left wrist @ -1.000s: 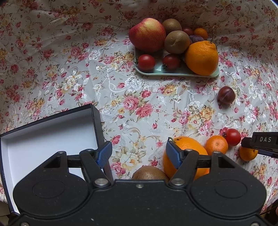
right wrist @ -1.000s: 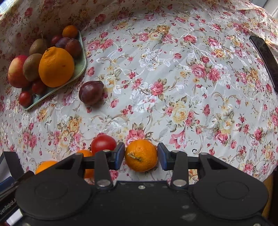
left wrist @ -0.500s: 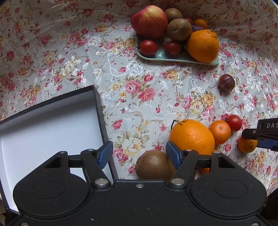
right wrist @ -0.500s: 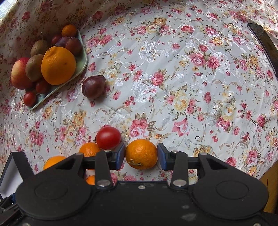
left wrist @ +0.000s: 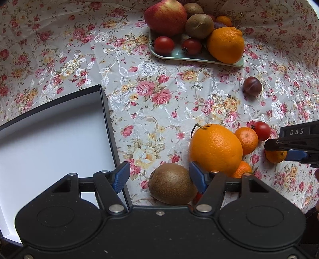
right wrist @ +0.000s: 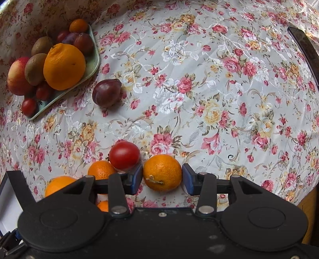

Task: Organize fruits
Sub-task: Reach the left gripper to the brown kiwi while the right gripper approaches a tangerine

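Covering the whole surface, a floral tablecloth [right wrist: 199,89] carries everything else. At its near left edge lies an open black box [left wrist: 105,111] with a white inside, nothing in it where it shows. At the far side a pale green tray [left wrist: 199,57] holds an apple [left wrist: 165,17], a big orange [left wrist: 226,44], two kiwis, two small tomatoes and a few smaller fruits behind them. A dark plum [right wrist: 106,92] lies alone on the cloth, near the tray's corner.

Closer in, a cluster of loose fruit sits on the cloth: a large orange [left wrist: 216,148] with a curled stem, a kiwi [left wrist: 171,183] just beside it, a mandarin [left wrist: 247,140] touching the orange, and a red tomato [right wrist: 124,155] next to that.

The left gripper [left wrist: 159,177] has its fingers spread wide; the kiwi lies between them, close against the right-hand blue pad, while the other pad hangs over the box wall. The right gripper [right wrist: 162,178] brackets a small tangerine [right wrist: 162,172] resting on the cloth. Its fingers sit just at the fruit's sides, the left pad seeming to touch; whether they actually pinch it I cannot tell.
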Motion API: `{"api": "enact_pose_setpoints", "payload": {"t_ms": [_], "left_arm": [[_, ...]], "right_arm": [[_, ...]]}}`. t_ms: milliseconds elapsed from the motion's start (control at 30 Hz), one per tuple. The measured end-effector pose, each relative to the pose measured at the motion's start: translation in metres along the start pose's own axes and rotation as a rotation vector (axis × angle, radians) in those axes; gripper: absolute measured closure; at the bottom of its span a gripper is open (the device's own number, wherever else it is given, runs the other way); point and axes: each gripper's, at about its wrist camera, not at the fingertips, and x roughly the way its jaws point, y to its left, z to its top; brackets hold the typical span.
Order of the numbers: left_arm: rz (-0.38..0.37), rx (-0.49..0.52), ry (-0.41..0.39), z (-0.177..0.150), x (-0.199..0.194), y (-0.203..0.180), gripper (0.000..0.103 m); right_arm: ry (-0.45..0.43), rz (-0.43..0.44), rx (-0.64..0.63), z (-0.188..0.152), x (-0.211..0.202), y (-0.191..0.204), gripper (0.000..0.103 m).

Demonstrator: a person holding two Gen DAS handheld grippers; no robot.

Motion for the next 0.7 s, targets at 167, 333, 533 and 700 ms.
{"api": "enact_pose_setpoints", "payload": {"t_ms": [167, 333, 533, 700], "left_arm": [[-0.029, -0.035, 0.016, 0.0, 0.002, 0.005, 0.036], [-0.058, -0.037, -0.013, -0.002, -0.009, 0.008, 0.037], [-0.052, 0.049, -0.042, -0.009, -0.02, -0.001, 0.037], [-0.06, 0.11, -0.002, -0.015, -0.011, -0.01, 0.037]], "right_arm": [[0.024, -0.019, 0.025, 0.001, 0.01, -0.002, 0.06], [-0.065, -0.044, -0.016, -0.004, 0.001, 0.004, 0.065], [-0.093, -0.028, -0.038, -0.005, -0.01, 0.006, 0.081], [0.013, 0.041, 0.019, -0.004, -0.005, -0.001, 0.089]]}}
